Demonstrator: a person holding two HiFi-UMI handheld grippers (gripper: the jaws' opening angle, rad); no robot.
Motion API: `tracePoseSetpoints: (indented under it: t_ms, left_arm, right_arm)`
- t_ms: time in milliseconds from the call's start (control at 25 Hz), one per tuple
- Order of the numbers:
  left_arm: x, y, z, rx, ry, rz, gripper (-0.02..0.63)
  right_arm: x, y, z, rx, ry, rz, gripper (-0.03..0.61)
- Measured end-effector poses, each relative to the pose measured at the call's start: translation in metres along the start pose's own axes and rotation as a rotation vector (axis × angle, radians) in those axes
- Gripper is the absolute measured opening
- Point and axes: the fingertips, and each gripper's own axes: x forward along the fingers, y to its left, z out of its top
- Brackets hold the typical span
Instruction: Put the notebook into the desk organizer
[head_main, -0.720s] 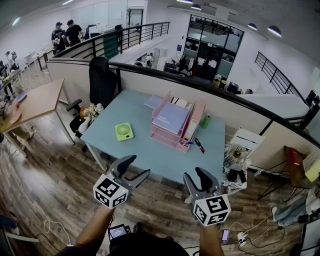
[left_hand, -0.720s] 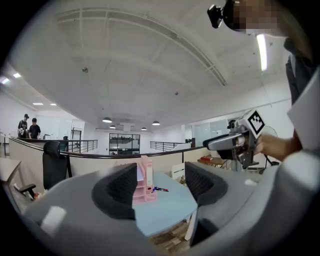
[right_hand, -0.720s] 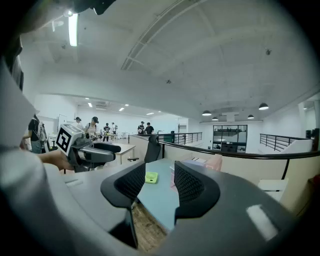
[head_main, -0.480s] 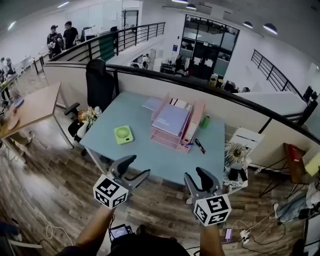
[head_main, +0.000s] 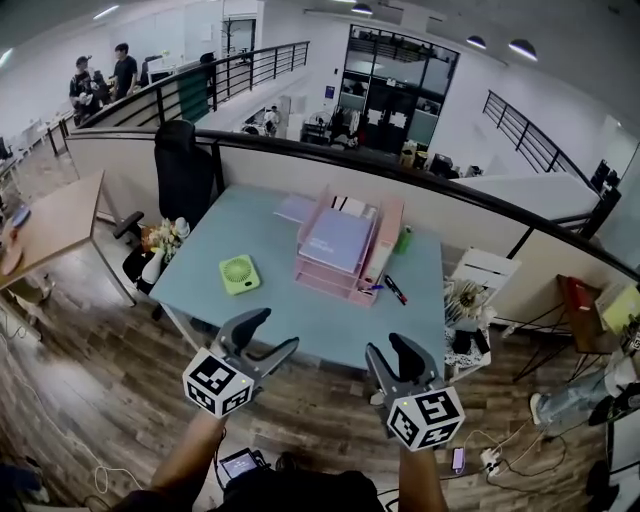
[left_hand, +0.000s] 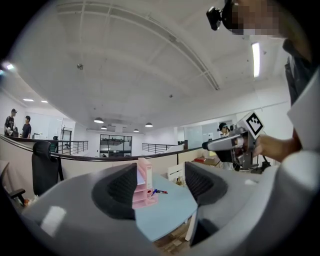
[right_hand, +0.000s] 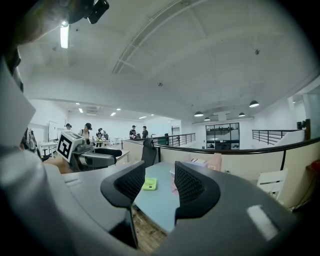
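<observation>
Notebook (head_main: 337, 240), lavender, lay flat in the top tray of the pink desk organizer (head_main: 387, 238) on the blue desk (head_main: 290, 318). A second pale flat booklet (head_main: 297, 207) lay on the desk just beside the organizer's far left corner; couldn't tell which one the task means. If it's the tray one, the task looked done; if not, nothing had started. Left gripper (head_main: 277, 330) was spread wide with nothing between the jaws. Right gripper (head_main: 388, 350) was parted a bit narrower and also empty. Both hung over the floor, well apart from the desk.
</observation>
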Motion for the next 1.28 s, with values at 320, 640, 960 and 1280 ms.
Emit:
tracePoseSetpoints:
  t_ms: [320, 640, 960, 1280]
  left_arm:
    - [0.009, 0.003, -0.006, -0.023, -0.002, -0.016, 0.324]
    - [0.018, 0.012, -0.012, -0.021, 0.049, 0.046, 0.324]
    - [0.033, 0.016, -0.005, -0.015, 0.074, 0.152, 0.324]
    - [0.049, 0.012, -0.004, -0.005, 0.094, 0.258, 0.324]
  right_arm:
    - [0.009, -0.005, -0.003, 0.008, 0.023, -0.001, 0.183]
    - [0.033, -0.028, -0.005, 0.047, 0.012, 0.060, 0.183]
    - [0.058, -0.056, -0.001, 0.066, 0.007, 0.167, 0.183]
    - [0.082, -0.085, 0.000, 0.080, 0.011, 0.272, 0.183]
